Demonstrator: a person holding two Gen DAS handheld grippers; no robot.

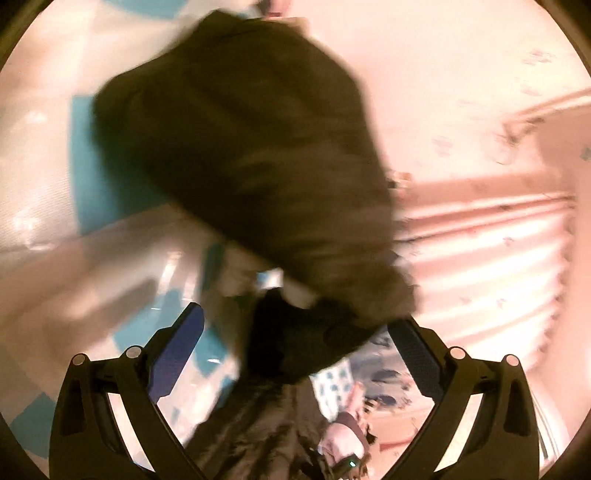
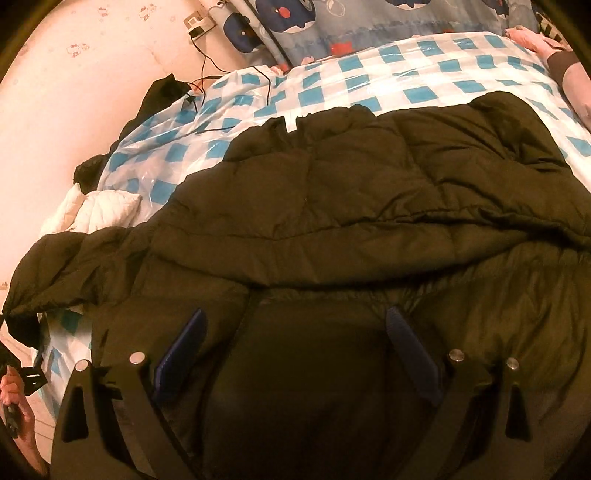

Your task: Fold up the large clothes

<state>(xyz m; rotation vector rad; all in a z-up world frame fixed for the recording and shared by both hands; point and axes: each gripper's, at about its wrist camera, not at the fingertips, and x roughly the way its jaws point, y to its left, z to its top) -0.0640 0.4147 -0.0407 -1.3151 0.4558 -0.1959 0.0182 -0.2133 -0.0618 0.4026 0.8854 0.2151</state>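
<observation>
The jacket [image 2: 351, 206] lay spread on the checkered sheet [image 2: 424, 70], right under the right gripper [image 2: 295, 332], whose jaws gaped wide, gripping nothing. The left gripper [image 1: 295, 321] was wide too, a blurry sleeve [image 1: 251, 140] hanging just past it.

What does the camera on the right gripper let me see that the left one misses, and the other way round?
Only the right wrist view shows the whole dark puffy jacket spread over the blue-and-white checked cover, plus a cartoon-print pillow, black cables and a white quilted cloth.

Only the left wrist view shows a blurred part of the jacket hanging in the air, a pink wall behind it, and a hand low in the frame.

Both show the jacket, the checked cover and an open gripper: left gripper, right gripper.
</observation>
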